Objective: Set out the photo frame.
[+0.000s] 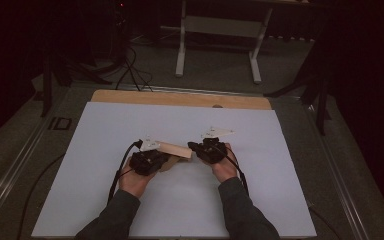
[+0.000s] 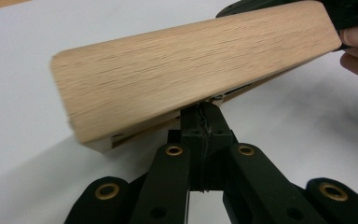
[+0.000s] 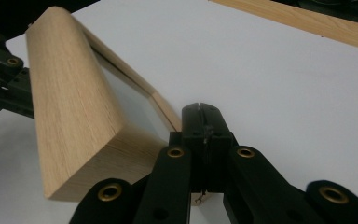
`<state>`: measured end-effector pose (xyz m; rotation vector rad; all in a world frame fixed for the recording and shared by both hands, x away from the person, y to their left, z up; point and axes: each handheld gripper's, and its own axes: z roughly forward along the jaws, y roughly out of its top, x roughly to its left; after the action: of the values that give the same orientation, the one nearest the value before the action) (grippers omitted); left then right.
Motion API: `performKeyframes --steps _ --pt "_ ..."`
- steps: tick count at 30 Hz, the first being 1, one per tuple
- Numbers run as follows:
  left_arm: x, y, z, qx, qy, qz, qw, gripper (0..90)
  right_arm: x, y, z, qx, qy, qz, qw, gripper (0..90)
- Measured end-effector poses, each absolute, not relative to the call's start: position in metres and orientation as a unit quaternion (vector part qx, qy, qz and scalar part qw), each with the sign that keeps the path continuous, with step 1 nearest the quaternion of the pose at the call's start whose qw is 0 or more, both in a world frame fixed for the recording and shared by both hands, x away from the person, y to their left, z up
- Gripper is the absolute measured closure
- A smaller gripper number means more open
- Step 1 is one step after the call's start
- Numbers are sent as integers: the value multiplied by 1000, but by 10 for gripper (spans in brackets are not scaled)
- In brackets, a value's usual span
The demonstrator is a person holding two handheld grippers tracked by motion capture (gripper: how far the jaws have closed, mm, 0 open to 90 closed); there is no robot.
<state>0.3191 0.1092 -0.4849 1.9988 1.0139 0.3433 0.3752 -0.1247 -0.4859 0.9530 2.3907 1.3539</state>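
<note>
Both tools [image 1: 180,152] pinch the wooden frame [image 1: 172,149]; its glass pane [image 3: 130,100] shows from the right gripper view

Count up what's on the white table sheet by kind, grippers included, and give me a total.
Wooden picture frame: 1
Black two-jaw grippers: 2, the left gripper and the right gripper, each closed at an end of the frame
Total: 3
</note>
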Motion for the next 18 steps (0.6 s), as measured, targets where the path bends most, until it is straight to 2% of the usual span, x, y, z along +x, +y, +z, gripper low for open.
performKeyframes --steps 18 --pt "322 105 -483 800 406 140 419 893 364 -114 -487 290 836 449 118 896"
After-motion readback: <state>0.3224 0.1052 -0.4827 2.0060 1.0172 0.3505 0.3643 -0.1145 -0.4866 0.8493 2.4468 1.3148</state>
